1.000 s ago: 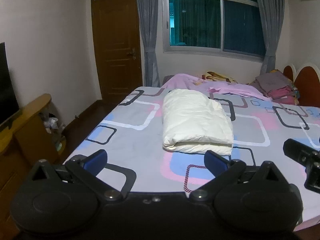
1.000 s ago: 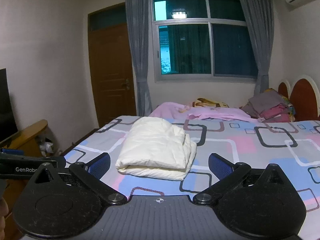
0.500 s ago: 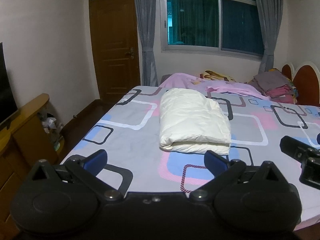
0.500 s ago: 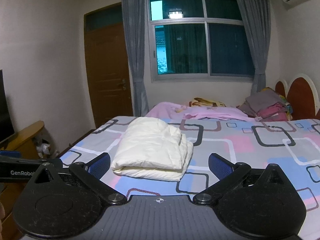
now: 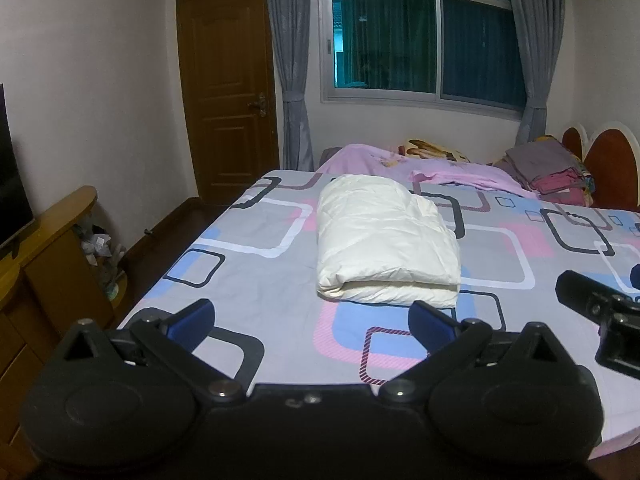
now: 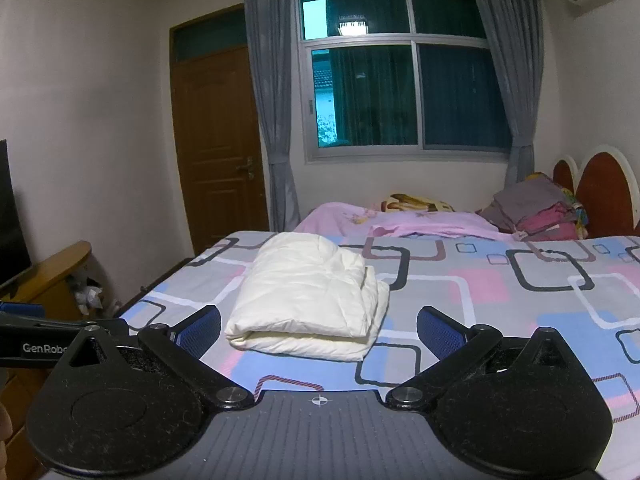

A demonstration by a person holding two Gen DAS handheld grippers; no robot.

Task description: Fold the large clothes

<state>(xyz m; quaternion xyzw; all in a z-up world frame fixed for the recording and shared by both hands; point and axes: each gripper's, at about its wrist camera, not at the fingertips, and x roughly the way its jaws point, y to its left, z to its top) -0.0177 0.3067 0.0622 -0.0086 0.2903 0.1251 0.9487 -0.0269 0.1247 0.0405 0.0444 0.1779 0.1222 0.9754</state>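
Folded white garment lies ahead of both spread, empty jaws, long axis running away, seemingly nearer the left gripper

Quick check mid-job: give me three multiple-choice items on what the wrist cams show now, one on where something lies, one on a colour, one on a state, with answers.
1. Where does the folded garment lie?
A. on the bed
B. on the floor
C. on the wooden cabinet

2. What colour is the garment?
A. pink
B. cream white
C. dark grey

3. How do the left gripper and right gripper stand?
A. both shut on the garment
B. left shut, right open
C. both open, holding nothing

Answers:
1 A, it rests on the patterned sheet, near the bed's left side.
2 B, its fabric is pale cream against the grey, pink and blue sheet.
3 C, each gripper's blue pads stand wide apart, with only the bed and garment beyond them.
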